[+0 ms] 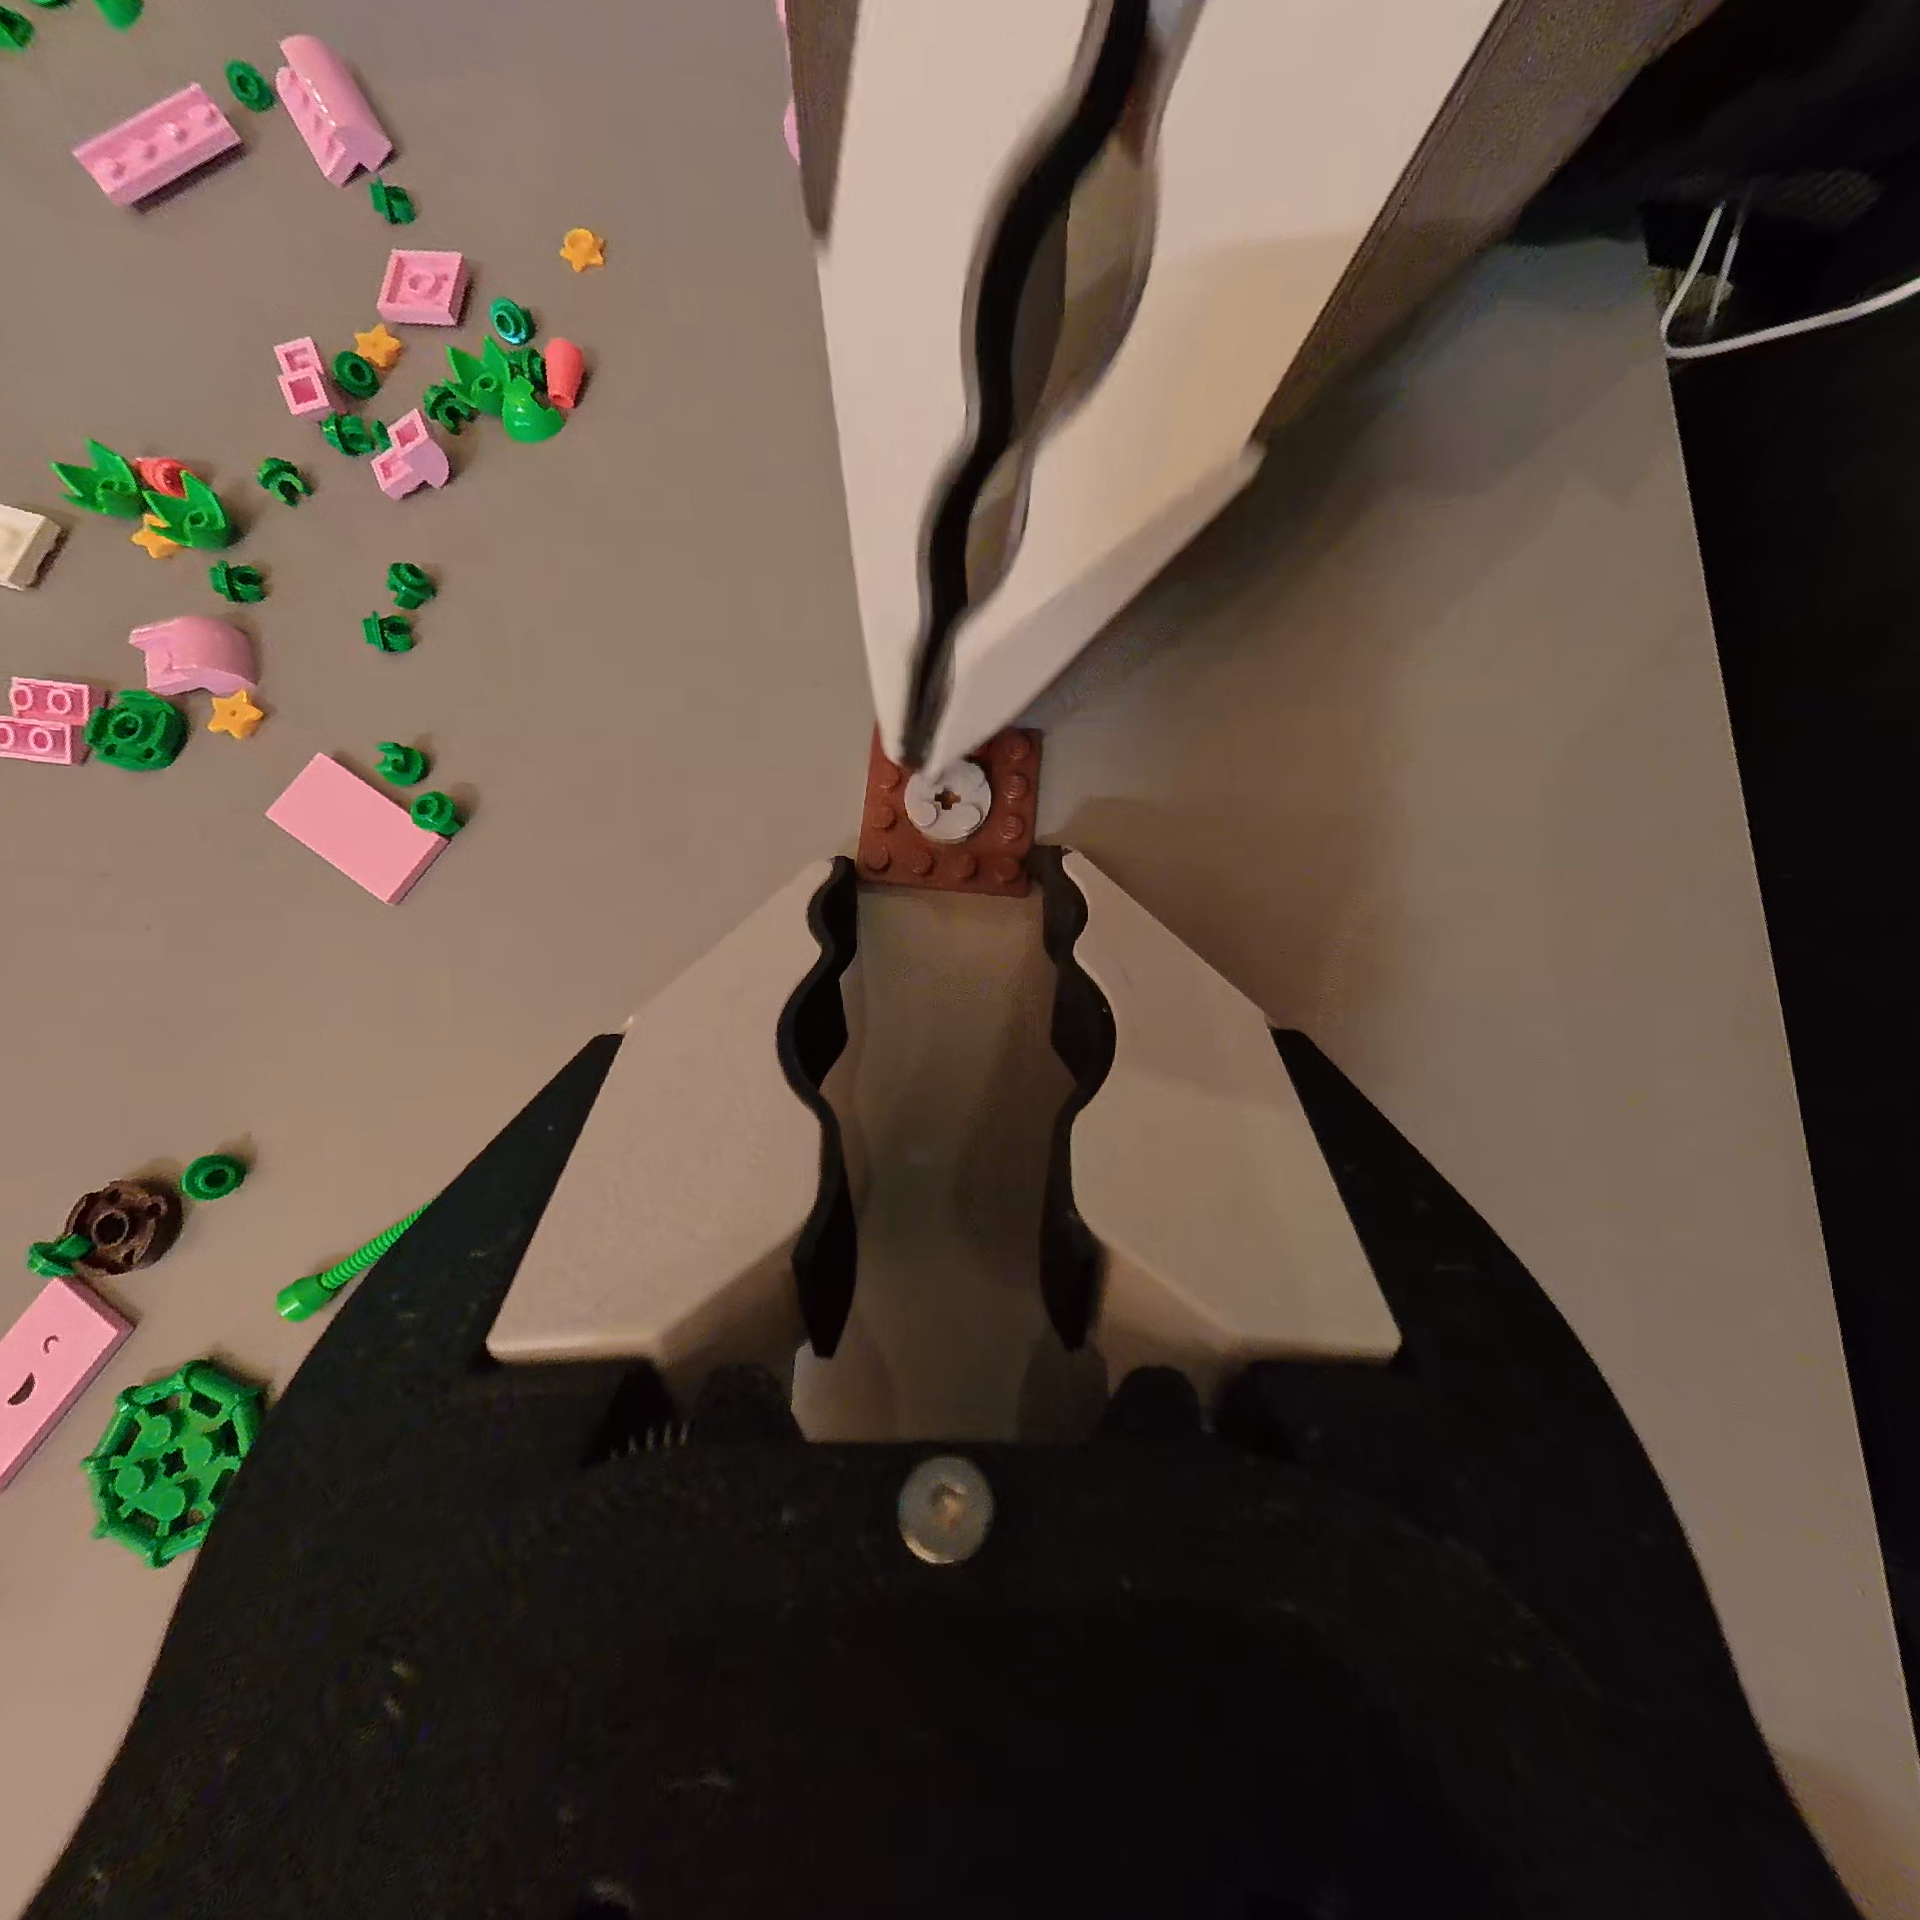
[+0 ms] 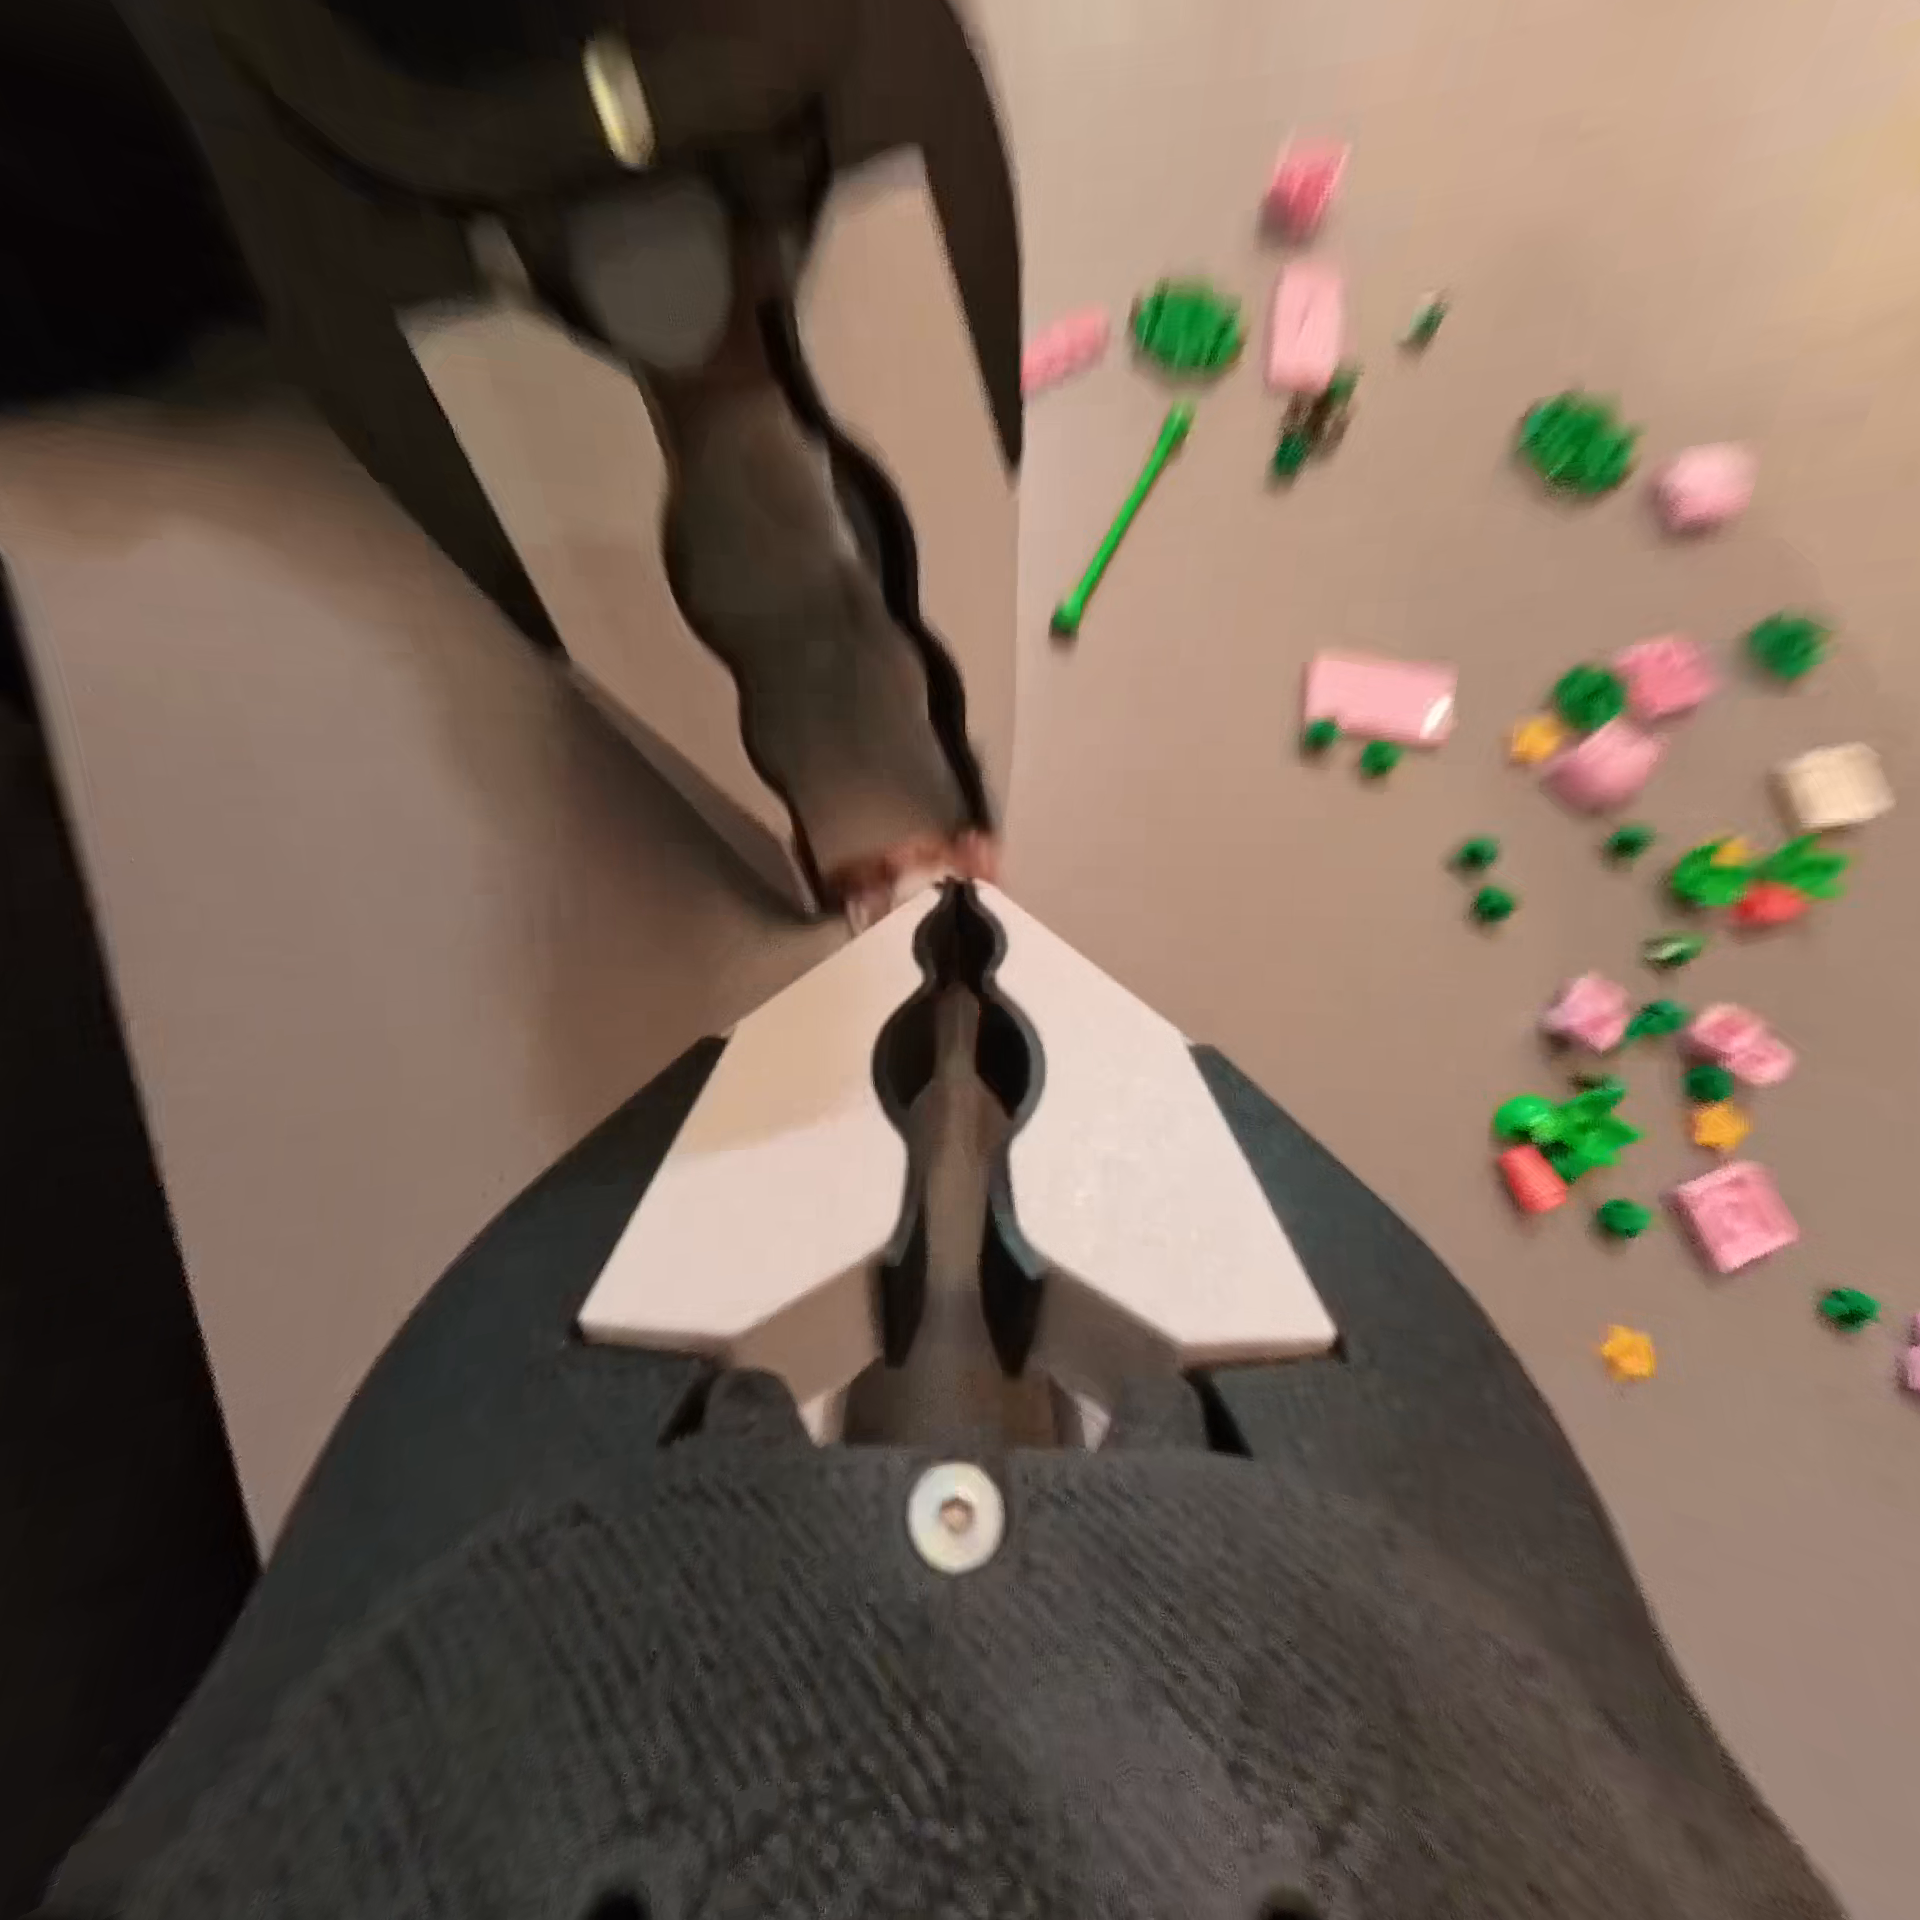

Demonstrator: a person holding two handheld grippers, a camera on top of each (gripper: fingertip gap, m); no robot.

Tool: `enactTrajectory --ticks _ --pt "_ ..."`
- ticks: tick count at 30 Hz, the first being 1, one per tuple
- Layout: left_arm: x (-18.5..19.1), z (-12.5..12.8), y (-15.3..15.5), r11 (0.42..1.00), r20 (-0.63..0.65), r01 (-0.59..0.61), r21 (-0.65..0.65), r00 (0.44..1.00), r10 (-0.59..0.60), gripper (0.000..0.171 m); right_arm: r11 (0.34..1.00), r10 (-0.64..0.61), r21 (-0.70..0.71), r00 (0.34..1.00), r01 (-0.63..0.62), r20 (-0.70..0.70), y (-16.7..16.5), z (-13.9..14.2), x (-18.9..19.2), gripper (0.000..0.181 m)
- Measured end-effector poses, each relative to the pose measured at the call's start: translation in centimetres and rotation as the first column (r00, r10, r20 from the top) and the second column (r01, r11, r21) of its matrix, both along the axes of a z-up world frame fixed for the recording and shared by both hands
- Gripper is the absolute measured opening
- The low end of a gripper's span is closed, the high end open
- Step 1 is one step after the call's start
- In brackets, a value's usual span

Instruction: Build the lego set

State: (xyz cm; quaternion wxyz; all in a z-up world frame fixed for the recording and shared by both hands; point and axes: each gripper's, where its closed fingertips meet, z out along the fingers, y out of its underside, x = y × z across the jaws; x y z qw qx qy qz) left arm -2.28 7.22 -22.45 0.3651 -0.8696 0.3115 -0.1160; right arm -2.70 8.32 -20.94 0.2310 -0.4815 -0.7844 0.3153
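We pinch the small square reddish-brown plastic studded plate (image 1: 948, 821) at our left hand-held gripper (image 1: 948, 868) tips. The right hand-held gripper (image 1: 920, 753) – closed – presses the round grey stud piece (image 1: 948, 802). Light, rigid – grip the edges.

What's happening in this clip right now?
A person works two handheld grippers over a grey table. The left gripper clamps a square reddish-brown studded plate. The right gripper, closed, presses its tip on a small round light-grey piece sitting on that plate. Loose pink, green and yellow bricks lie scattered alongside.
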Motion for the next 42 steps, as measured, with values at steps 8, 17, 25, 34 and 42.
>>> enactTrajectory --ticks 8,17,25,34,42 --pt "0.0 0.0 0.0 1.000 0.001 0.000 -0.001 1.000 0.000 0.035 0.997 -0.022 -0.070 0.992 0.014 -0.121 0.0 2.3 -0.1 0.000" --pt "0.0 0.0 0.0 1.000 0.004 0.000 -0.003 1.000 0.000 0.035 0.998 -0.017 -0.060 0.987 0.007 -0.163 -0.2 2.7 0.3 0.000" --pt "0.0 0.0 0.0 1.000 0.005 0.001 -0.004 1.000 -0.001 0.036 0.999 -0.027 -0.023 0.995 0.024 -0.097 0.0 0.6 0.3 0.000" --pt "-0.1 0.0 0.0 1.000 0.016 -0.008 -0.011 1.000 0.008 0.037 0.997 -0.038 -0.062 0.998 0.034 -0.056 0.1 -0.4 0.2 0.000" --pt "-0.4 0.1 0.2 0.999 0.047 -0.036 -0.030 0.998 0.038 0.043 0.997 -0.023 -0.076 0.998 0.019 -0.053 0.0 -0.4 0.2 0.000"
